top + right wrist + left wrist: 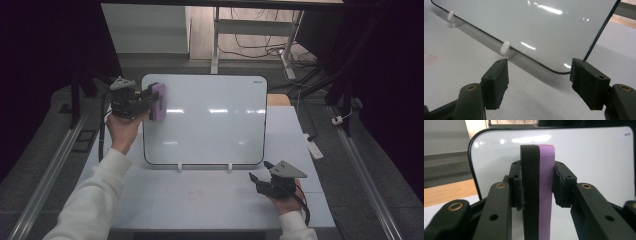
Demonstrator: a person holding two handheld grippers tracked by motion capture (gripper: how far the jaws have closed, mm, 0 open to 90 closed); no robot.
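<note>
We pinch the purple eraser (537, 190) edge-on in the left gripper (145, 102) at the whiteboard's (210, 125) upper-left corner, felt boardward for wiping, w/ the right gripper (264, 179) idling spread nr the base.

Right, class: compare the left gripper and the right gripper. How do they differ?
1. The left gripper is shut on the purple eraser; the right gripper is open and holds nothing.
2. The left gripper is raised at the whiteboard's upper left corner; the right gripper sits low by its lower right corner.
Both have black jaws.
</note>
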